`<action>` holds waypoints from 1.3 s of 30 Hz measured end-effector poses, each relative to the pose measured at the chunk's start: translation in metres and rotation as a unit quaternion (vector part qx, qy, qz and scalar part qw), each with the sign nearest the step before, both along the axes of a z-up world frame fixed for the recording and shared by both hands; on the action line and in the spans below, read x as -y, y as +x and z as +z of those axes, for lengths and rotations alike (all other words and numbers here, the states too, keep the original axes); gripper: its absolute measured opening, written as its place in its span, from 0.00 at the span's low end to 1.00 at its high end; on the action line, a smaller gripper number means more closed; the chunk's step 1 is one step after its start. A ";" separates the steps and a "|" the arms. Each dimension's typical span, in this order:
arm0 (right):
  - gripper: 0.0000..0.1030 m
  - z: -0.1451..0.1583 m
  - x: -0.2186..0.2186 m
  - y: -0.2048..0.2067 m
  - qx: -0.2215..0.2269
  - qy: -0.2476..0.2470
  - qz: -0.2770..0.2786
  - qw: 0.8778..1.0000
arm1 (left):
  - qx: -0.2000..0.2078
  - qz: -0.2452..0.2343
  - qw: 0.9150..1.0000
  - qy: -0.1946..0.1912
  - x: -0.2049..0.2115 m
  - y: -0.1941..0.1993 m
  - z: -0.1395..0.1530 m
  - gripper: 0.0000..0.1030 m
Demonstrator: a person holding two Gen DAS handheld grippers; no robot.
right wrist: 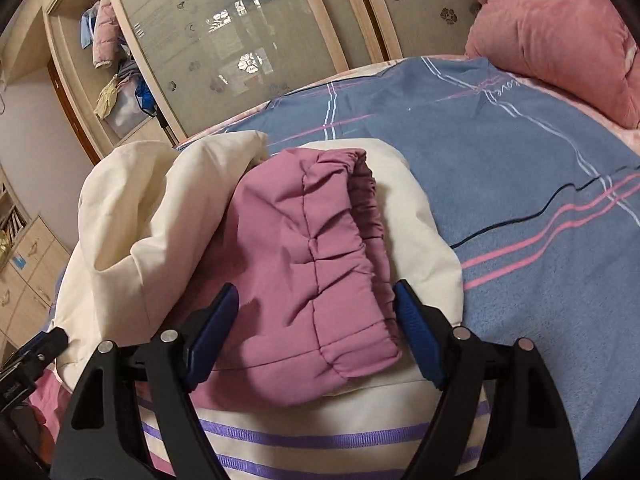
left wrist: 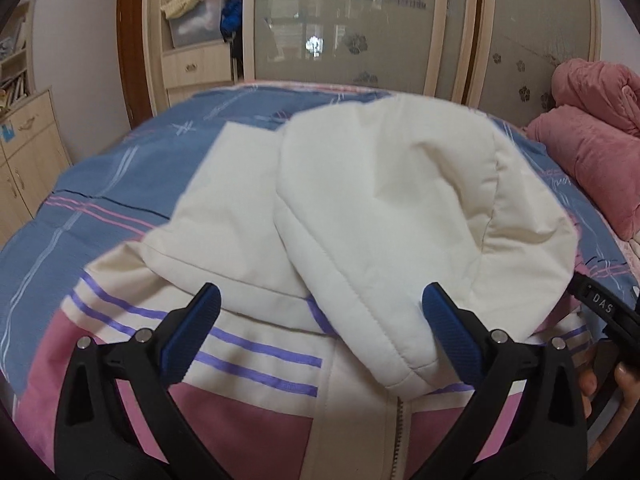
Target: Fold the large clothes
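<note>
A cream jacket (left wrist: 256, 340) with purple stripes, pink panels and a front zipper lies on the bed. Its white hood (left wrist: 380, 200) is folded down over the chest. My left gripper (left wrist: 320, 302) hovers open over the collar area, and the hood's lower edge reaches between its blue pads (left wrist: 452, 340) without being pinched. In the right wrist view a pink sleeve (right wrist: 304, 264) with a gathered elastic cuff lies across the cream jacket (right wrist: 160, 240). My right gripper (right wrist: 316, 296) stands open, one finger on each side of that sleeve.
The blue plaid bedsheet (right wrist: 520, 160) extends to the right, crossed by a thin black cable (right wrist: 520, 218). A rolled pink quilt (left wrist: 592, 152) lies at the bed's right end. Beyond the bed stand a frosted sliding wardrobe (left wrist: 352, 20) and drawers (left wrist: 28, 152).
</note>
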State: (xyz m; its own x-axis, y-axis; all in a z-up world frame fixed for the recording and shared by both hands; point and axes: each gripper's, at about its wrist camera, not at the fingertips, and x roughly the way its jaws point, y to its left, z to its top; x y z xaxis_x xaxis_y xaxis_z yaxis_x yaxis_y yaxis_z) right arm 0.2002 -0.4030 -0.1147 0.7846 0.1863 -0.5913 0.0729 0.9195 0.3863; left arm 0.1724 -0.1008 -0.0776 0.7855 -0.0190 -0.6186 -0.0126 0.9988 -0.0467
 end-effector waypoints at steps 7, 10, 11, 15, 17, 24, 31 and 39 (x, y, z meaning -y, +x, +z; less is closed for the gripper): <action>0.79 0.032 0.003 -0.030 0.122 0.060 0.039 0.990 | -0.028 -0.028 0.999 0.012 0.016 -0.001 -0.010 0.98; 0.85 0.034 -0.019 -0.029 0.122 0.006 0.052 0.991 | -0.048 -0.037 0.998 0.017 0.022 0.005 -0.023 0.98; 0.85 0.032 -0.024 -0.026 0.113 -0.015 0.047 0.992 | -0.053 -0.036 0.998 0.021 0.023 0.006 -0.025 0.98; 0.88 0.018 -0.020 -0.009 0.045 -0.039 0.015 0.998 | -0.081 -0.042 0.996 0.003 0.020 0.013 -0.039 0.98; 0.88 0.006 -0.010 0.000 0.010 -0.013 0.010 1.000 | -0.095 -0.045 0.994 -0.017 0.017 0.016 -0.049 0.98; 0.88 0.039 0.007 -0.044 0.156 0.043 0.008 0.987 | -0.081 -0.045 0.996 -0.009 0.018 0.012 -0.058 0.98; 0.88 0.029 -0.035 -0.033 0.114 0.034 0.107 0.987 | -0.067 -0.045 0.997 -0.004 0.018 0.009 -0.065 0.98; 0.75 0.005 -0.044 -0.009 0.023 -0.030 0.060 0.997 | -0.059 -0.048 0.997 -0.003 0.018 0.008 -0.067 0.98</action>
State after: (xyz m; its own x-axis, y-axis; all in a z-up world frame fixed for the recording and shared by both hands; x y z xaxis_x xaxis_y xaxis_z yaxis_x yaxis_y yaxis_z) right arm 0.1908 -0.3585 -0.1094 0.7852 0.2461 -0.5682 -0.0561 0.9422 0.3304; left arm 0.1809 -0.1187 -0.1443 0.7012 -0.0943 -0.7067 0.0763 0.9955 -0.0570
